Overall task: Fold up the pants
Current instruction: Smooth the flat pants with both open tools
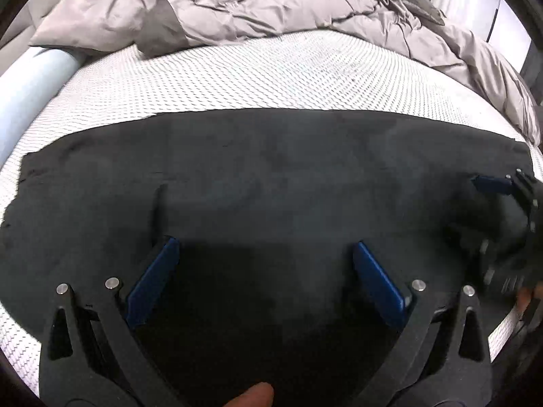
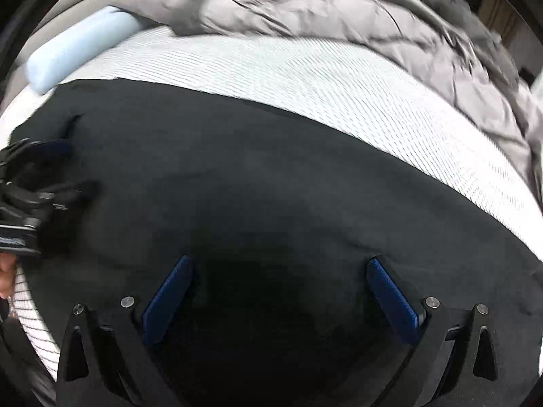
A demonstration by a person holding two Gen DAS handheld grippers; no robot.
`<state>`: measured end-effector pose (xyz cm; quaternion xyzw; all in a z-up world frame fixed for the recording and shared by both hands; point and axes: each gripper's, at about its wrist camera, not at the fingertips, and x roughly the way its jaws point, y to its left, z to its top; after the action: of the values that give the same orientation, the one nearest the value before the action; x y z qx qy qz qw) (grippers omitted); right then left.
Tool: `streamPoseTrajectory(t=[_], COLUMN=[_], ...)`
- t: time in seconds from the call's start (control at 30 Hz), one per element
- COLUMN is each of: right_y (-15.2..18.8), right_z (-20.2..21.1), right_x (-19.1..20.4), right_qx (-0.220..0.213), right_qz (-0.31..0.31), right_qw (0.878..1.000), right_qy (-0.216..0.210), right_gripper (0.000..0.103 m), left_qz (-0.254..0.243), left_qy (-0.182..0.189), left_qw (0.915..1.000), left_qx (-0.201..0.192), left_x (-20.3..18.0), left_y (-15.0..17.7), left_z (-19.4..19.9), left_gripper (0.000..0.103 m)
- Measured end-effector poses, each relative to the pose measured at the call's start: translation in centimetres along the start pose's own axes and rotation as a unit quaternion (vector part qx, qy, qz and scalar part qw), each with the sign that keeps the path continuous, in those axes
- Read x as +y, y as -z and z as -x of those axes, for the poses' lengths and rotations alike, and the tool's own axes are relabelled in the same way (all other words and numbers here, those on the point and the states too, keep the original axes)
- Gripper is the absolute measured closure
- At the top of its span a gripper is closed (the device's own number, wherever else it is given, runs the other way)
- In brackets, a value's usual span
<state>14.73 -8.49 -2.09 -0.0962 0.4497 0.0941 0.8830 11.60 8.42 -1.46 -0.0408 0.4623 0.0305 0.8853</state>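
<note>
Pants point(image 1: 271, 176): I see them spread flat, dark, on the bed point(image 1: 237, 78) (duvet point(image 1: 271, 6) bunched behind).
Left claw point(image 1: 264, 264): wide, empty, over the pants.
Right claw point(image 2: 280, 281): wide, empty too.

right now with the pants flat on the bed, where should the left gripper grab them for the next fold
Probably the near hem of the pants, taken from the person's side. They lie flat and smooth across the mattress, so only an edge gives the fingers something to pinch. The left gripper hangs open over the near part, and the right gripper is open alongside for the other end of that hem.
</note>
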Motion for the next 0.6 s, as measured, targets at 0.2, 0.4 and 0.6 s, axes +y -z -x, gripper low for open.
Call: streamPoseTrajectory(t=[0.2,0.4,0.6], right_y=[0.2,-0.9,-0.2], right_z=[1.8,-0.1,-0.4], right_x=[-2.7,0.9,-0.6], right_qx=[-0.028,-0.022,-0.018], right_qz=[-0.047,-0.006,-0.002], right_qw=[0.998,1.0,1.0], right_qy=[-0.01,-0.002,0.009], right_gripper=[0.0,0.0,0.001], left_qz=[0.008,0.012,0.035], left_qy=[0.03,0.028,0.011], left_qw=[0.9994,0.9991,0.999], left_qx=[-0.015,0.029,0.027], left_x=[0.6,-1.4,-0.3], left_y=[-0.1,-5.1,-5.4], left_z=[1.4,-2.1,-3.1], left_gripper=[0.001,0.001,0.001])
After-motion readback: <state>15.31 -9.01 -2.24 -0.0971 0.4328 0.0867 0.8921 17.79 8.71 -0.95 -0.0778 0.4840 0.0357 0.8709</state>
